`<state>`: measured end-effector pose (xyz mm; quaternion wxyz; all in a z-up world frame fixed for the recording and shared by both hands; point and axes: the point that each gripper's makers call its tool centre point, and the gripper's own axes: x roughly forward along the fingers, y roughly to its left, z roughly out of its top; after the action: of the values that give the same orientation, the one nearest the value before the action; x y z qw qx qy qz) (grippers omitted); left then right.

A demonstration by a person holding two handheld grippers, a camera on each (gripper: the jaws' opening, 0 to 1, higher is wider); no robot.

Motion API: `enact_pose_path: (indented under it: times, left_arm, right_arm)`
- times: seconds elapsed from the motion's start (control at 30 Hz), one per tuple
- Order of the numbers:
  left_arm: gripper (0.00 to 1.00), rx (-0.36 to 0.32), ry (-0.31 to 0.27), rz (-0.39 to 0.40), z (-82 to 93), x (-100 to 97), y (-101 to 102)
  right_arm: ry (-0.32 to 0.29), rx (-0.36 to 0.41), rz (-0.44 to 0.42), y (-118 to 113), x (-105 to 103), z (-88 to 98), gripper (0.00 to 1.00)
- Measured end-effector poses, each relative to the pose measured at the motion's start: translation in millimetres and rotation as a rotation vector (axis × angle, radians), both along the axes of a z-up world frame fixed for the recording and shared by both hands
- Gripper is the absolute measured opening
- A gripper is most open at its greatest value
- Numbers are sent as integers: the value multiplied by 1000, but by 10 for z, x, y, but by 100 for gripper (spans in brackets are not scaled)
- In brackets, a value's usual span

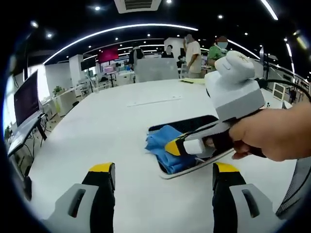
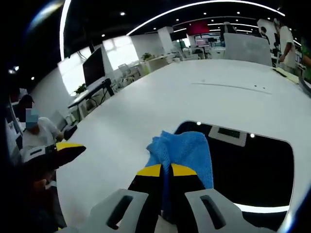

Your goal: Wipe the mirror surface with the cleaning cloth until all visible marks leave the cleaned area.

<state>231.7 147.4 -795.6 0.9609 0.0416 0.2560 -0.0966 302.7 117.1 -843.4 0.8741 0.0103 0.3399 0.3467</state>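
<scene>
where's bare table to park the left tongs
Bare white table lies left of the mirror and beyond its far edge. It is crowded on the mirror, where the right tongs pinch the blue cloth.

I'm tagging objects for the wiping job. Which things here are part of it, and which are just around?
Part of the job:
mirror
blue cloth
right gripper, shut on the cloth
left gripper, open

Just around:
white table
monitor
yellow papers
</scene>
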Motion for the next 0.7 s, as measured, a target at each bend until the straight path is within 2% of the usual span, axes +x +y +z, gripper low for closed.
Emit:
enact_pose_path:
  times: [0.3,0.7]
  left_arm:
    - [83,3,2,-9,9,-17,-25]
    - [83,4,9,-13,-11,-19,-36]
  right_arm:
    - [-31,-12,13,-6,-56,6,1]
    - [-32,-17,15,-7,-55,15,1]
